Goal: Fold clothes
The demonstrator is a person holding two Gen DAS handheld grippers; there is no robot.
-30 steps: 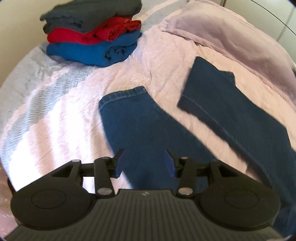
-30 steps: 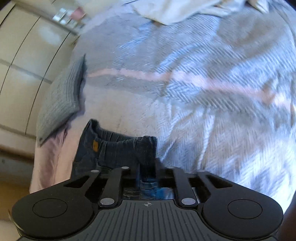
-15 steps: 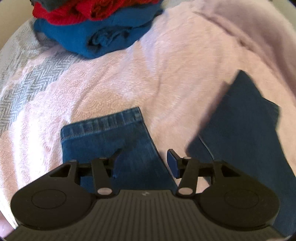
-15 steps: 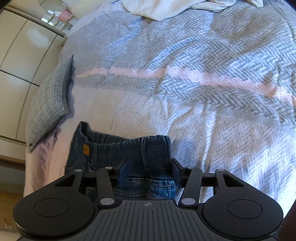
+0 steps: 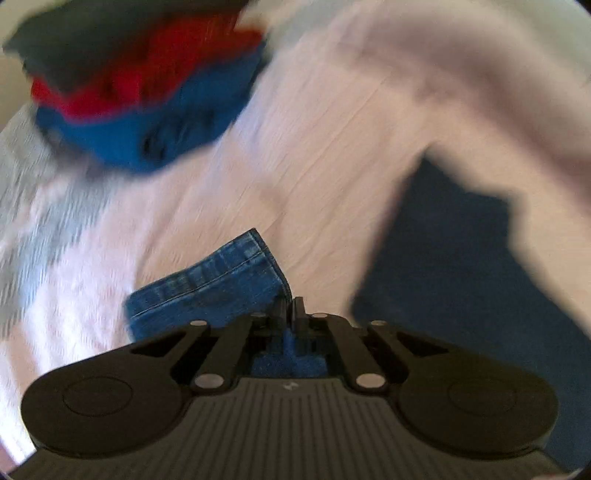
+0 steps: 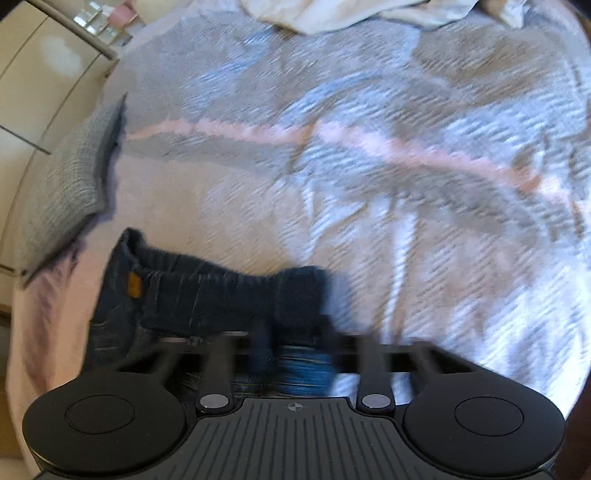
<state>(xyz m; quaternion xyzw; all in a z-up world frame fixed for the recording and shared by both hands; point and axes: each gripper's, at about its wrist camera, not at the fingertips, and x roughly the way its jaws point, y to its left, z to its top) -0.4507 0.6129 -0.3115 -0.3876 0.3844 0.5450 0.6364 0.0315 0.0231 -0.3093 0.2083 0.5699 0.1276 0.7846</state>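
A pair of blue jeans lies on the bed. In the left wrist view my left gripper (image 5: 291, 308) is shut on the hem corner of one jeans leg (image 5: 214, 291); the other leg (image 5: 454, 266) lies dark to the right. In the right wrist view the jeans waistband (image 6: 207, 295) with its tan label lies bunched in front of my right gripper (image 6: 295, 347). Its fingers are blurred but stand apart on either side of the denim bunch.
A stack of folded clothes (image 5: 140, 85), grey over red over blue, sits at the far left of the bed. A pink pillow (image 5: 461, 74) lies far right. A grey cushion (image 6: 70, 181) and white cupboards (image 6: 40, 74) are left of the right gripper; crumpled white cloth (image 6: 332, 14) lies far off.
My left gripper came down onto the jeans leg hem and shut on it. My right gripper opened off the waistband half a second ago and stays open, its view now blurred by motion.
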